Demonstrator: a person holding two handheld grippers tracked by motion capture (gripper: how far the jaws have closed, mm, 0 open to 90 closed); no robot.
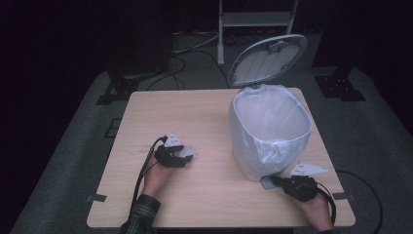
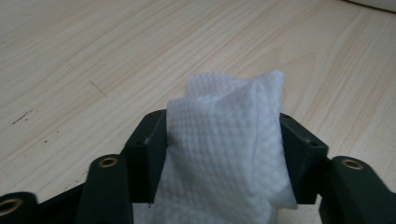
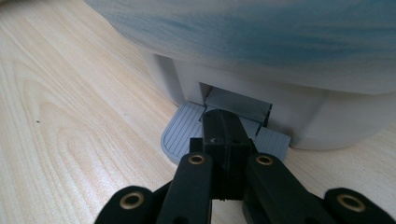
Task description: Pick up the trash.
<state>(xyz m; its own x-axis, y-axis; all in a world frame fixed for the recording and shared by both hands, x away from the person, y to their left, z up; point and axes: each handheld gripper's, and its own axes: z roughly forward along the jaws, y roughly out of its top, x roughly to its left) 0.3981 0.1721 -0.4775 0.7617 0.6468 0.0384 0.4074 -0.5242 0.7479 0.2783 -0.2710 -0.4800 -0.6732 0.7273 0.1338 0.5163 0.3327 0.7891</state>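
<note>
A crumpled white paper towel [image 2: 224, 140] stands between the two black jaws of my left gripper [image 2: 223, 133], and both pads press against its sides. From above, the towel [image 1: 189, 152] lies on the left half of the wooden table [image 1: 160, 107], with the left gripper [image 1: 181, 155] on it. My right gripper [image 3: 223, 122] is shut, its joined tips resting on the grey ribbed pedal [image 3: 180, 135] at the foot of the white bin [image 3: 243, 79]. Seen from above, that right gripper [image 1: 276, 181] sits at the front of the bin [image 1: 270, 131], whose lid [image 1: 268, 58] stands raised.
The bin holds a white plastic liner [image 1: 272, 146] and takes up the table's right half. Cables [image 1: 141, 175] trail from both grippers toward the near edge. A white frame [image 1: 255, 19] and dark stands stand on the floor beyond the table.
</note>
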